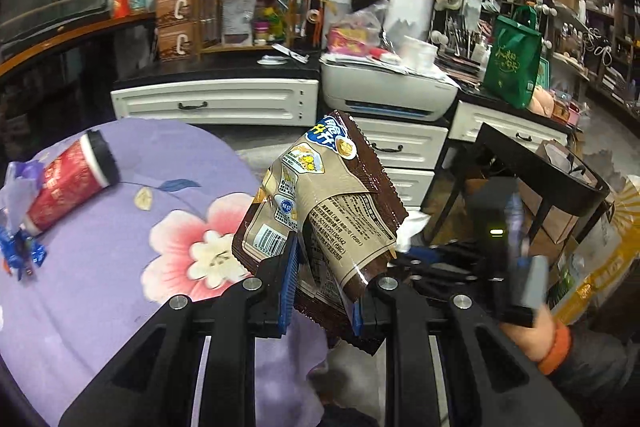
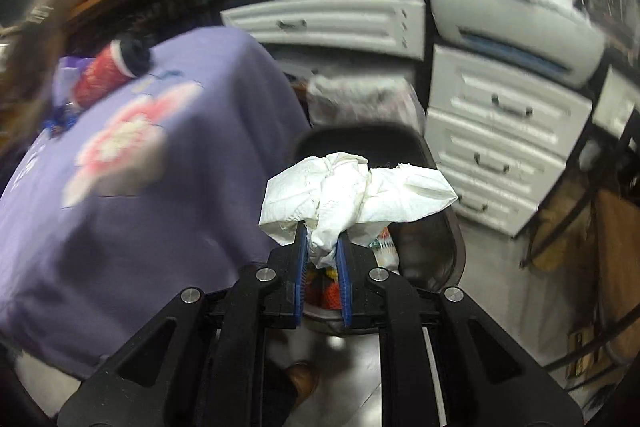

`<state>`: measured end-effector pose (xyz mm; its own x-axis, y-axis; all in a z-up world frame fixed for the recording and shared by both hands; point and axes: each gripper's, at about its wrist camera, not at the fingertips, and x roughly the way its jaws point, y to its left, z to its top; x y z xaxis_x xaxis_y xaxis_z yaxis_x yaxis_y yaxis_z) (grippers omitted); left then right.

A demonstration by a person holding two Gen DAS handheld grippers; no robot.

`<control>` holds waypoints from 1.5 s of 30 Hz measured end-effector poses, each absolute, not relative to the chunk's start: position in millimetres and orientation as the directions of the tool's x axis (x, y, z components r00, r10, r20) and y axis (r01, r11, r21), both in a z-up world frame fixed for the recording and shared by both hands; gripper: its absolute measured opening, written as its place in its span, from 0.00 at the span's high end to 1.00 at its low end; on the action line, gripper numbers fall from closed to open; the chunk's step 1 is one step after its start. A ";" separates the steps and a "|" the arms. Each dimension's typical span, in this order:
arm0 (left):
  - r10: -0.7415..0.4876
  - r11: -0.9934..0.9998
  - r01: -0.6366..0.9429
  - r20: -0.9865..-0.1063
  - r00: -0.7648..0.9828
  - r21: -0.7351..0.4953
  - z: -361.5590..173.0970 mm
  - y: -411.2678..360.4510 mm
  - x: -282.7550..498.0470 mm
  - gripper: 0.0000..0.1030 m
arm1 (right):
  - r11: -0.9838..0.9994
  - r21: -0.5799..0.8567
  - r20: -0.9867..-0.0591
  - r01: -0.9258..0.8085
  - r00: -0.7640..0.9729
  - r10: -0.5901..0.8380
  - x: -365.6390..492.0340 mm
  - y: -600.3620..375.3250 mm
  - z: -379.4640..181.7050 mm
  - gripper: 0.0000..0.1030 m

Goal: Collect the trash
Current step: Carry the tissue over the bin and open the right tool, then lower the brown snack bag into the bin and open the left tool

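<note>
Brown and beige foil, a crumpled snack wrapper [image 1: 320,211], sits clamped between the blue pads of the left gripper [image 1: 324,283], held in the air just past the near right edge of the purple floral tablecloth [image 1: 120,267]. Far left on that cloth lies a red paper cup [image 1: 68,183] on its side, with a blue candy wrapper [image 1: 20,255] near it. The right gripper [image 2: 322,247] pinches a wadded white tissue [image 2: 352,187] above a dark trash bin [image 2: 436,247] on the floor.
</note>
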<state>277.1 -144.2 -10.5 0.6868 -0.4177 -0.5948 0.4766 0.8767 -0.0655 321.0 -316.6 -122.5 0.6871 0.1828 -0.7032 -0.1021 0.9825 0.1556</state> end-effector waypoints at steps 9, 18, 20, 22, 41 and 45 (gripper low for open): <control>-0.430 0.859 0.507 -0.636 0.641 -0.070 -30.6 -176.8 301.2 0.79 | 0.987 0.160 -0.766 0.005 0.631 0.121 372.7 -338.5 -186.0 0.52; -0.450 0.834 0.543 -0.688 0.569 -0.096 -56.1 -218.9 324.7 0.79 | 0.991 0.128 -0.730 0.044 0.680 0.065 348.5 -349.9 -178.5 0.32; -0.447 0.831 0.547 -0.706 0.549 -0.101 -65.2 -228.8 330.6 0.79 | 0.990 0.131 -0.722 0.053 0.689 0.059 340.4 -356.0 -174.6 0.31; -0.440 0.832 0.546 -0.721 0.535 -0.102 -74.9 -237.1 337.4 0.79 | 0.990 0.119 -0.721 0.072 0.692 0.036 331.6 -364.0 -172.4 0.31; -0.331 0.873 0.474 -0.853 0.405 -0.114 -158.9 -286.3 390.9 0.47 | 0.963 0.093 -0.749 0.253 0.655 -0.100 263.4 -435.8 -183.9 0.31; -0.350 0.861 0.495 -0.845 0.405 -0.120 -148.0 -286.8 381.9 0.44 | 0.957 0.105 -0.749 0.271 0.655 -0.103 258.9 -440.4 -183.3 0.31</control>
<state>381.9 -286.8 -148.0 0.4046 -0.3503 -0.8447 0.4948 0.8607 -0.1199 258.9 -440.4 -183.3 0.6550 -0.1033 -0.7485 0.2706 0.9570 0.1047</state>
